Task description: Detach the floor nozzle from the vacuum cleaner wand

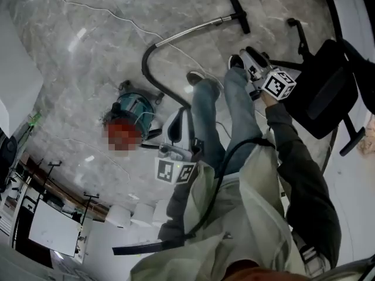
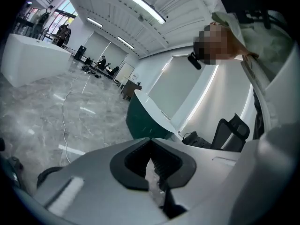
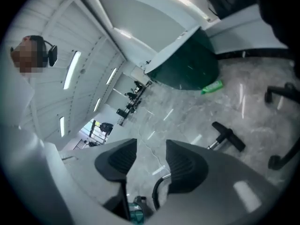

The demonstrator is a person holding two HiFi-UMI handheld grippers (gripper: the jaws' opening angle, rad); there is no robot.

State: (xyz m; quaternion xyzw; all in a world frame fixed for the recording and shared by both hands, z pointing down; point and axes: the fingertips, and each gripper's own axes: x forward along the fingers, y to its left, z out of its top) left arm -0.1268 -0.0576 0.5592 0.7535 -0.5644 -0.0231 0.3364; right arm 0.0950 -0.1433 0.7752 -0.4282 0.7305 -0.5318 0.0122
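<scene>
The black floor nozzle (image 1: 239, 14) lies on the marble floor at the far end of the shiny wand (image 1: 199, 29). A black hose (image 1: 153, 75) curves from the wand back to the teal canister (image 1: 133, 111). My left gripper (image 1: 177, 119) hangs by the person's knee near the canister, its jaws shut with nothing between them (image 2: 152, 165). My right gripper (image 1: 245, 57) is over the person's shoes, well short of the nozzle. Its jaws stand open and empty (image 3: 151, 163). In the right gripper view, the nozzle (image 3: 228, 136) lies ahead to the right and the hose (image 3: 157, 191) shows below the jaws.
A black office chair (image 1: 328, 86) stands at the right, close to my right gripper. The person's jeans legs (image 1: 234, 116) and shoes fill the middle. A thin cable (image 1: 105, 13) runs across the floor. A white and green counter (image 3: 187, 64) stands farther off.
</scene>
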